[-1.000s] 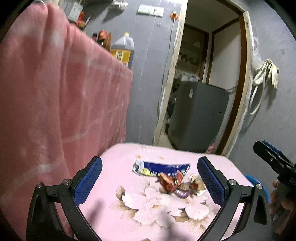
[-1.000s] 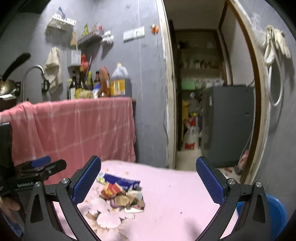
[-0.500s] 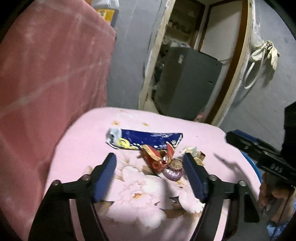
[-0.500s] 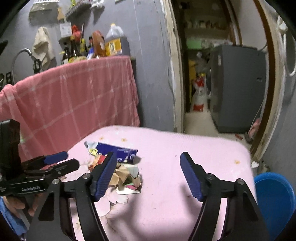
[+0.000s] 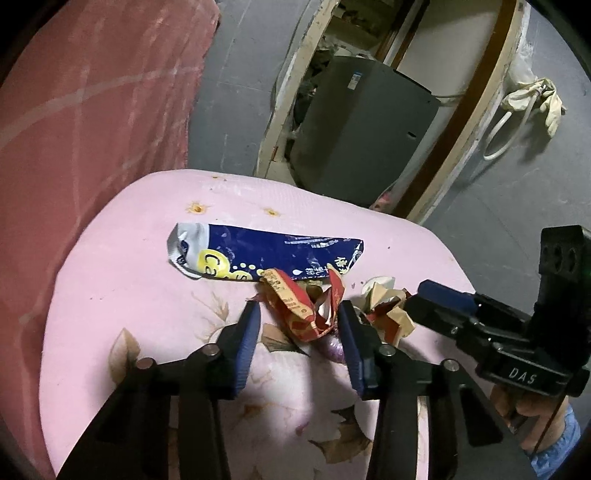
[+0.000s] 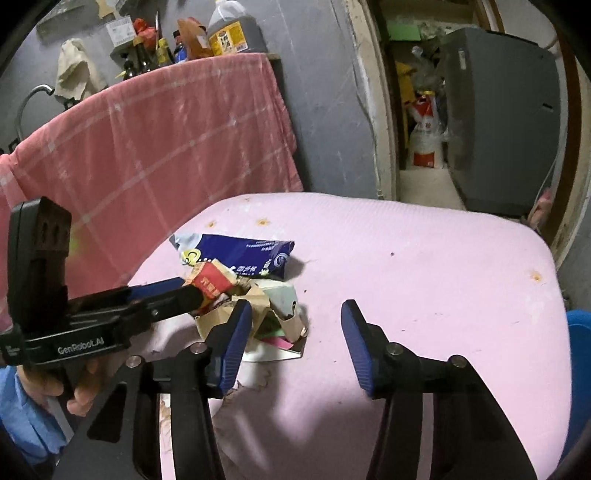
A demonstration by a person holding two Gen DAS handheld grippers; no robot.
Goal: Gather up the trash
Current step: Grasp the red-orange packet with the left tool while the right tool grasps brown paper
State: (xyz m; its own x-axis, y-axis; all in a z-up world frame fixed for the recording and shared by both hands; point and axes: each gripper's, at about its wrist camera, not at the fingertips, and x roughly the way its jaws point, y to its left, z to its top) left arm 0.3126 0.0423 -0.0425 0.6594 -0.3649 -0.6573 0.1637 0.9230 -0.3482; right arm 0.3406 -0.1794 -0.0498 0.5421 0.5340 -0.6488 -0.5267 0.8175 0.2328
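Observation:
A small trash pile lies on the pink flowered table [image 5: 122,280]: a blue and white wrapper [image 5: 258,256], a crumpled red wrapper [image 5: 299,306], and beige paper scraps [image 5: 384,306]. My left gripper [image 5: 299,339] is open, its jaws on either side of the red wrapper, not closed on it. In the right wrist view the same pile shows with the blue wrapper [image 6: 243,254], red wrapper [image 6: 212,282] and scraps [image 6: 277,314]. My right gripper [image 6: 295,339] is open and empty, its left finger beside the scraps.
A blue bin [image 6: 578,373] stands past the table's right edge. A pink cloth [image 6: 155,140] hangs on the counter to the left, with bottles [image 6: 229,31] on top. A grey appliance [image 5: 362,133] stands in the doorway behind.
Both grippers have moved forward and down toward the pile and narrowed their openings. My left gripper's jaws now straddle the red wrapper.

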